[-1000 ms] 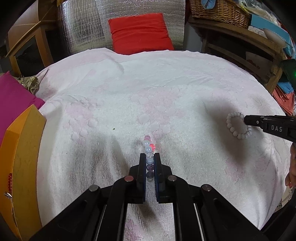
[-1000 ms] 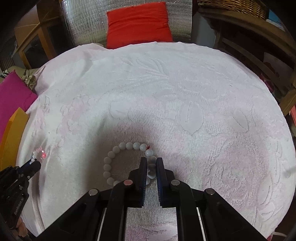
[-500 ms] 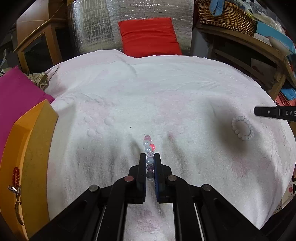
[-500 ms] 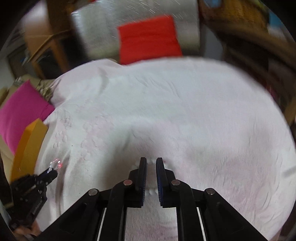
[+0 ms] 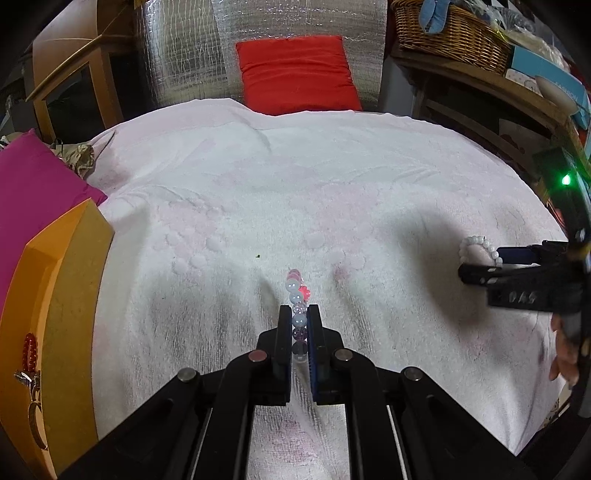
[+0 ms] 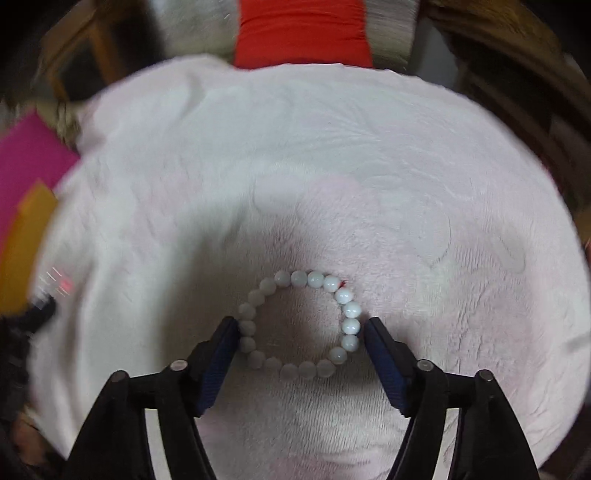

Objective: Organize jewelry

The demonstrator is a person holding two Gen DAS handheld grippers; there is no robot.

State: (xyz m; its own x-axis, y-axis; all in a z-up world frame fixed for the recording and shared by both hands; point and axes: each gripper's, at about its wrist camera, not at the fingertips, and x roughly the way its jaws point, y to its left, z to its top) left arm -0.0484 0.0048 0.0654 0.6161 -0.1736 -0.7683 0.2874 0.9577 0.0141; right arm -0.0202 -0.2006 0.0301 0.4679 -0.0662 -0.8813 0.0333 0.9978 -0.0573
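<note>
My left gripper (image 5: pixel 298 308) is shut on a bracelet of clear, pale blue, purple and pink beads (image 5: pixel 295 286), held just above the pink-white towel (image 5: pixel 295 184). A white bead bracelet (image 6: pixel 350 309) lies flat on the towel. My right gripper (image 6: pixel 301 321) straddles it with jaws opening, one pad close to each side of the ring and not pressing on it. In the left wrist view the right gripper (image 5: pixel 480 263) is at the far right with the white bracelet (image 5: pixel 474 240) at its tips.
An orange box (image 5: pixel 55 295) stands at the towel's left edge, with a red bead bracelet (image 5: pixel 29 350) and metal pieces inside. A magenta cushion (image 5: pixel 33 184) lies behind it. A red cushion (image 5: pixel 295 74) is at the back, a wicker basket (image 5: pixel 450 33) on wooden shelves at the right.
My right gripper was shut at the white bracelet, let it go and moved off, and now stands over it with jaws wide. The left gripper has kept its hold and barely moved.
</note>
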